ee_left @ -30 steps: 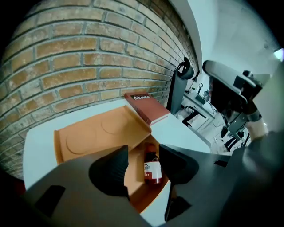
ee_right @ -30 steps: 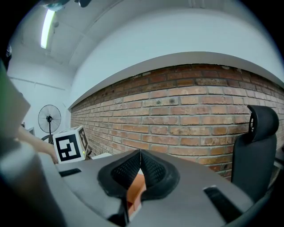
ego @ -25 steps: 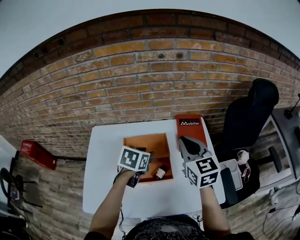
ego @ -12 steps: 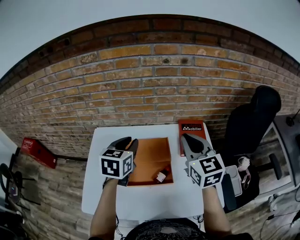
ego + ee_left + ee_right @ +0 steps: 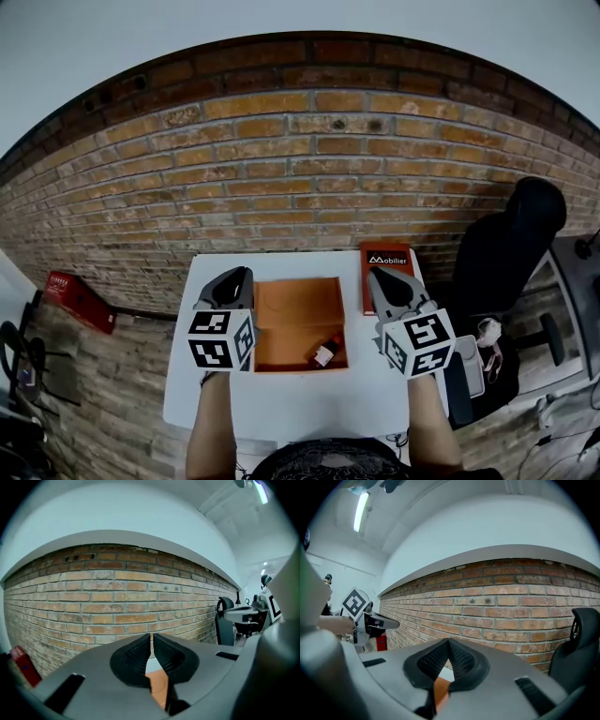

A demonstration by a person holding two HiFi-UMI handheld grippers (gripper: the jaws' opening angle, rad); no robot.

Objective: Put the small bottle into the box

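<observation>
The left forearm (image 5: pixel 208 422) and right forearm (image 5: pixel 427 427) reach forward from the bottom of the head view, one on each side of the orange box (image 5: pixel 298 305) on the white tabletop (image 5: pixel 281 398). The left gripper (image 5: pixel 234 275) is held just left of the box, pointing nearly level toward the brick wall (image 5: pixel 309 178). Its jaws have just been closing and meet with nothing between them. The right gripper (image 5: pixel 377 274) hangs beside the box's right edge, jaws pressed together and empty. The small bottle (image 5: pixel 326 352) lies inside the box, near its front right corner.

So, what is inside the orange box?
The small bottle lies in the near right corner of the orange box. The rest looks bare; the left gripper covers its left edge.
</observation>
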